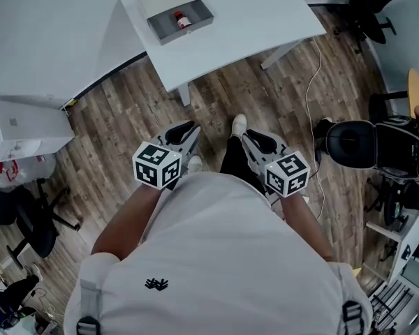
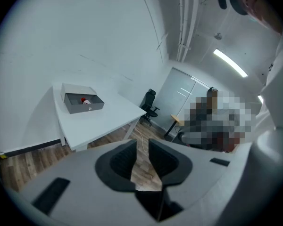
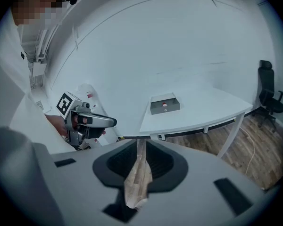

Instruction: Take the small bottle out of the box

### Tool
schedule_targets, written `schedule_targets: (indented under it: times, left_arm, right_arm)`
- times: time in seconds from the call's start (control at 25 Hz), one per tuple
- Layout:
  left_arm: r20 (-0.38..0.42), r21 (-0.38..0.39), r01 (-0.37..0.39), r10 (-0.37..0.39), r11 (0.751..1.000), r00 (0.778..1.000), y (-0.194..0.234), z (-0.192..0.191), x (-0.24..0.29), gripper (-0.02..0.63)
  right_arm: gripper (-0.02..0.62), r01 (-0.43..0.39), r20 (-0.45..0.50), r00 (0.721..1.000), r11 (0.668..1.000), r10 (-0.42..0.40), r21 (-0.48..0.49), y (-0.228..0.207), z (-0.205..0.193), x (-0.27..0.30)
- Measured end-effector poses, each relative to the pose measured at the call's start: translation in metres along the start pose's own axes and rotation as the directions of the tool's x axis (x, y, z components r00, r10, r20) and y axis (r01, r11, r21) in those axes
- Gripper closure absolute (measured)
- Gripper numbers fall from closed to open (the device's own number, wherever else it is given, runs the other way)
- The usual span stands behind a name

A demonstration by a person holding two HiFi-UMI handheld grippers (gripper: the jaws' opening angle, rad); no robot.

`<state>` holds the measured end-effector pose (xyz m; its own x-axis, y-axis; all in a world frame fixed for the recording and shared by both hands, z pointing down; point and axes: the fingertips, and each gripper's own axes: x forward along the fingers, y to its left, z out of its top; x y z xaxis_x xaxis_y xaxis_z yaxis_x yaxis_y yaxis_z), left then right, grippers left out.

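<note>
Left gripper (image 1: 187,128): pitched forward and down; jaws slightly apart; nothing between them.
Right gripper (image 1: 257,137): pitched forward and down; jaw tips together; empty.
Forearms (image 1: 129,218): extended forward, side by side.

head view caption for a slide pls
Standing back from the table, left gripper and right gripper empty; small bottle in the open box.

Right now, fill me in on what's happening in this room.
A person stands on the wood floor with a gripper in each hand, some way short of the white table. On it sits an open grey box with the small bottle lying inside, untouched. The left gripper has its jaws slightly apart, and the right gripper has them nearly together. Neither holds anything.
</note>
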<state>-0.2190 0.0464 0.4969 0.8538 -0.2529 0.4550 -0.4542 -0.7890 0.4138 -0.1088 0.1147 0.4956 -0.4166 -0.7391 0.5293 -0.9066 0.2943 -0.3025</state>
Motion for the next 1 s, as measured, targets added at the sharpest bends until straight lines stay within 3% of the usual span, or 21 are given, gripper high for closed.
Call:
schedule_targets:
  times: [0.24,0.6,0.8,1.0]
  left_arm:
    - [0.021,-0.025,-0.145,0.146,0.989,0.989,0.032,0.044,0.043,0.511]
    - [0.041,-0.165,-0.332,0.343,0.929,0.939,0.089,0.122,0.104,0.482]
    - [0.018,-0.184,-0.421,0.432,0.888,0.902,0.131,0.155,0.139,0.468]
    - [-0.071,-0.159,-0.503,0.498,0.850,0.864,0.184,0.168,0.155,0.454]
  right_arm:
    - [0.534,-0.116,-0.003,0.993,0.993,0.116,-0.030,-0.064,0.037,0.033]
    - [0.497,-0.264,-0.074,0.964,0.953,0.256,-0.149,-0.155,0.122,0.067]
    - [0.495,-0.296,-0.086,0.954,0.947,0.286,-0.128,-0.211,0.129,0.068]
    - [0.495,-0.287,-0.099,0.956,0.953,0.277,-0.099,-0.241,0.119,0.073]
